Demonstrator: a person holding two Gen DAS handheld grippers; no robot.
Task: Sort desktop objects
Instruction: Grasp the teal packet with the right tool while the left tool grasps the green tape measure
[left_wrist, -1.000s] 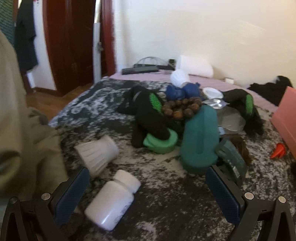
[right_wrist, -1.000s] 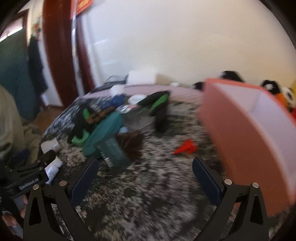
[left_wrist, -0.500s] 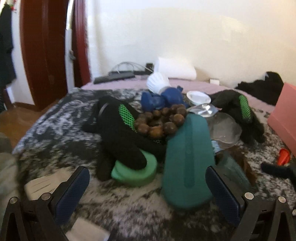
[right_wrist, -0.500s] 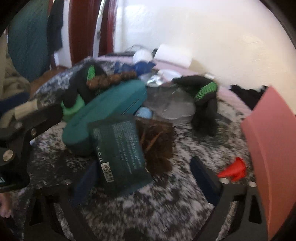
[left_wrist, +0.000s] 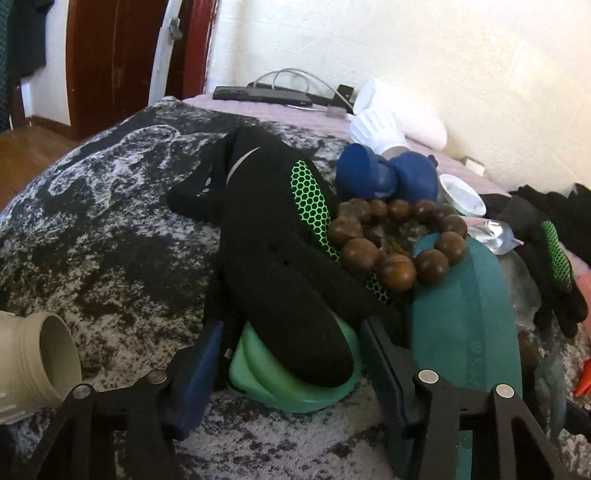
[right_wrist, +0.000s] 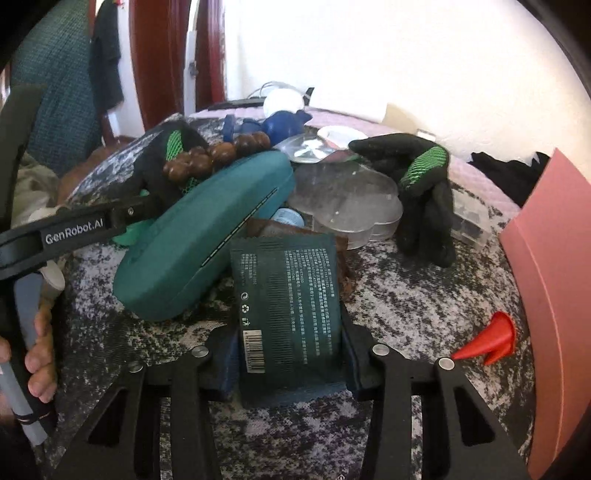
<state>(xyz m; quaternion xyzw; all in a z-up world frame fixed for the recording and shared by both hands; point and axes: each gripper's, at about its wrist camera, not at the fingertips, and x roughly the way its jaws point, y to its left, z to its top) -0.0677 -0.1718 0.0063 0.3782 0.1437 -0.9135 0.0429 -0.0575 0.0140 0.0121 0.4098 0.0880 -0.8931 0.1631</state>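
Observation:
My left gripper (left_wrist: 291, 354) has its fingers closed in on either side of a light green round case (left_wrist: 295, 384), with a black glove with green mesh (left_wrist: 273, 236) draped over it. A brown bead bracelet (left_wrist: 395, 240) lies on the glove and on a teal glasses case (left_wrist: 469, 325). My right gripper (right_wrist: 290, 354) is shut on a dark green sachet (right_wrist: 286, 295) that lies flat on the mottled cloth. The teal glasses case (right_wrist: 199, 236) sits left of the sachet. The left gripper's arm (right_wrist: 74, 230) shows at the left.
A pink box (right_wrist: 550, 266) stands at the right, with a red cone (right_wrist: 495, 338) beside it. A second black glove (right_wrist: 421, 192), a clear heart-shaped box (right_wrist: 347, 199), a blue toy (left_wrist: 384, 173) and a white open bottle (left_wrist: 33, 362) lie around.
Both grippers moved forward into the pile and closed in: the left around the green case under the glove, the right onto the dark green sachet.

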